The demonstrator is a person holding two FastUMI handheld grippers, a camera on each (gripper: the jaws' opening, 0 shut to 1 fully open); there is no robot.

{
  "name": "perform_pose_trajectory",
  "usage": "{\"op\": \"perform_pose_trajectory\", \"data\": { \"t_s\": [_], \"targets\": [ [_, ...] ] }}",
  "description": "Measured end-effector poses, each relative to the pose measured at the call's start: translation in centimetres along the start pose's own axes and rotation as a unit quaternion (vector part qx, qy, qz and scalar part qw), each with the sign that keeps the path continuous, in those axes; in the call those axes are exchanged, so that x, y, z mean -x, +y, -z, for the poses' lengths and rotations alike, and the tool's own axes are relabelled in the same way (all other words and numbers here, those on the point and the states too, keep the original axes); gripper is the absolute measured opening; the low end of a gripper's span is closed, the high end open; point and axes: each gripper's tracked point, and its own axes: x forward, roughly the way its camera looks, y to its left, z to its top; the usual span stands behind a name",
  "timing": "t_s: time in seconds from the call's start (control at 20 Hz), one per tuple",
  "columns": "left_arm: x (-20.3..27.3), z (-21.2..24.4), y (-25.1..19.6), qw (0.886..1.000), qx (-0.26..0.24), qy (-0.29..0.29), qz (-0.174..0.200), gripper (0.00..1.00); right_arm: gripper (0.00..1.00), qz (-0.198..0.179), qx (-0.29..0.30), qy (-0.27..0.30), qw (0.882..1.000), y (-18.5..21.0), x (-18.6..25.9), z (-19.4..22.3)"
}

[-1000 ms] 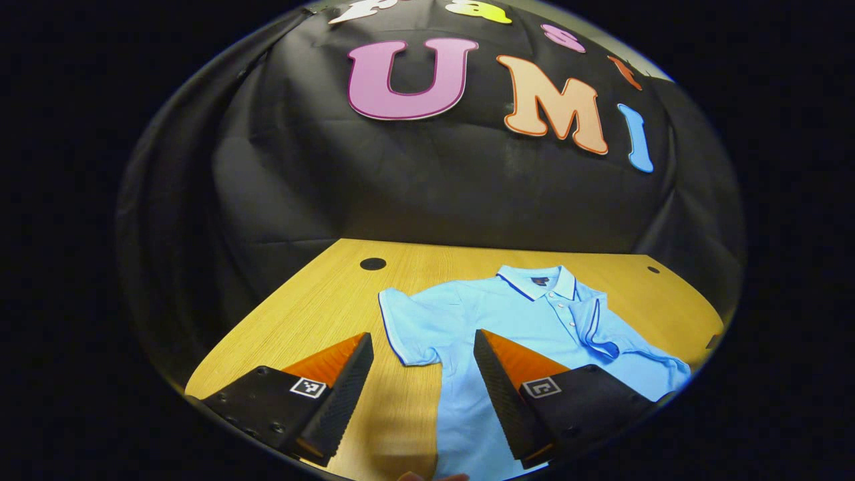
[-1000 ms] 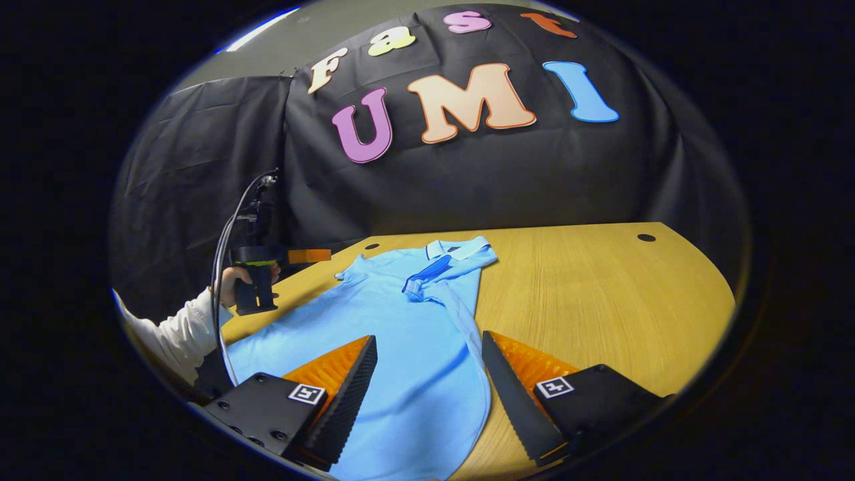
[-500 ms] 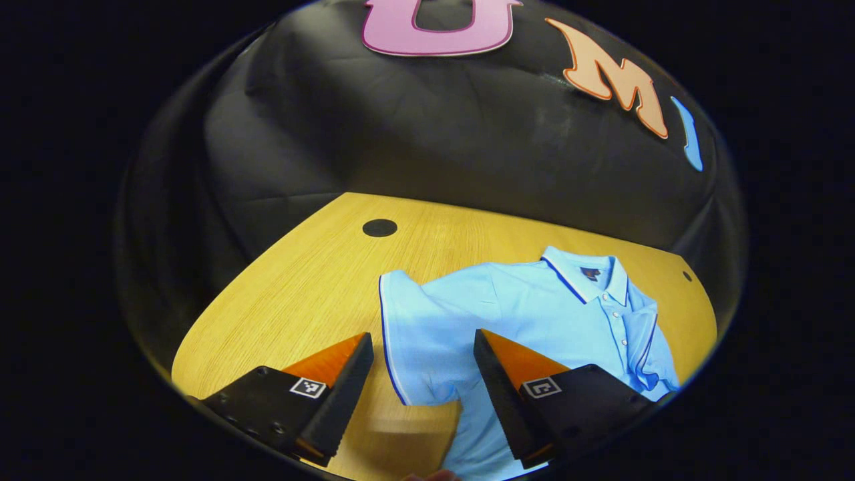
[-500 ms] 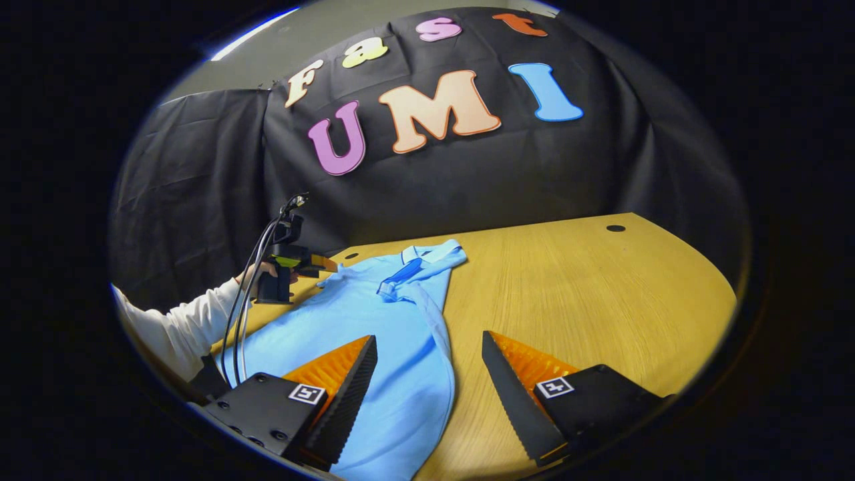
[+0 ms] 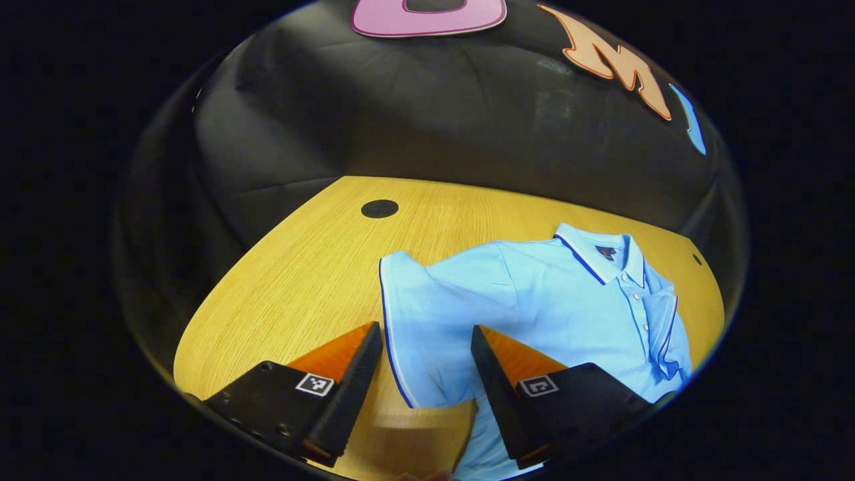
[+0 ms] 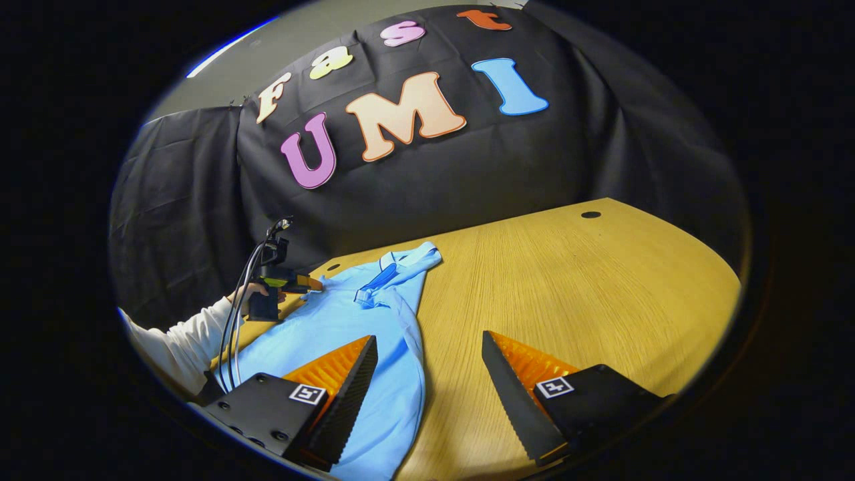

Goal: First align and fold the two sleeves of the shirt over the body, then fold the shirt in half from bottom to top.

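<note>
A light blue polo shirt lies flat on the wooden table, collar toward the far wall. One sleeve is folded over the body near the buttons. The other sleeve is spread out, and my left gripper stands open just above it, one finger on each side of the cuff edge. In the right gripper view the shirt lies to the left. My right gripper is open over the shirt's near side edge and holds nothing. The left gripper shows farther off, held by a hand.
A white sleeve and cables reach in from the left of the right gripper view. The table has round cable holes near its far corners. Bare wood spreads to the right of the shirt. Black cloth walls stand behind.
My left gripper has moved forward and lower, so the spread sleeve now lies between its fingers, which stand slightly closer together. My right gripper has turned to the right, away from the shirt.
</note>
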Motion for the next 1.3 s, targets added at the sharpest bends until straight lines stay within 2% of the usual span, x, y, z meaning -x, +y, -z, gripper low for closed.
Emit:
{"op": "perform_pose_trajectory", "data": {
  "t_s": [0.1, 0.15, 0.3, 0.35, 0.55, 0.75, 0.95, 1.1, 1.3],
  "targets": [
    [0.0, -0.1, 0.4, 1.000, 0.006, -0.009, -0.004, 0.78, 0.98, 0.004, -0.005, -0.003, 1.000, -0.4, -0.2, 0.0],
    [0.1, 0.1, 0.2, 1.000, 0.002, -0.004, 0.002, 0.70, 0.98, 0.006, -0.009, -0.005, 1.000, -0.7, -0.1, -0.1],
    [0.1, -0.1, -0.8, 0.999, -0.012, -0.002, 0.030, 0.57, 0.98, 0.005, -0.027, -0.007, 1.000, -1.1, 0.2, -0.3],
    [0.2, -0.2, -1.0, 0.999, -0.015, 0.001, 0.037, 0.35, 0.98, 0.004, -0.032, -0.010, 0.999, -1.2, 0.4, -0.5],
    [0.2, -0.3, -1.8, 0.998, -0.012, -0.005, 0.058, 0.06, 0.98, 0.018, -0.020, -0.014, 1.000, -2.2, 0.2, -0.5],
    [1.3, -1.6, -3.0, 0.996, -0.019, -0.020, 0.085, 0.01, 0.98, 0.012, -0.017, -0.001, 1.000, -1.8, 0.1, 0.2],
    [4.2, -5.5, -7.6, 0.988, -0.057, -0.064, 0.132, 0.01, 0.98, 0.015, -0.015, -0.008, 1.000, -2.1, 0.0, -0.1],
    [6.9, -6.1, -13.4, 0.975, -0.105, -0.083, 0.180, 0.00, 0.98, 0.014, -0.018, -0.009, 1.000, -1.7, 0.8, -0.1],
    [9.2, -2.6, -21.3, 0.949, -0.185, -0.082, 0.242, 0.01, 0.98, 0.016, -0.015, -0.011, 1.000, -1.3, 0.8, -0.3]
  ]
}}
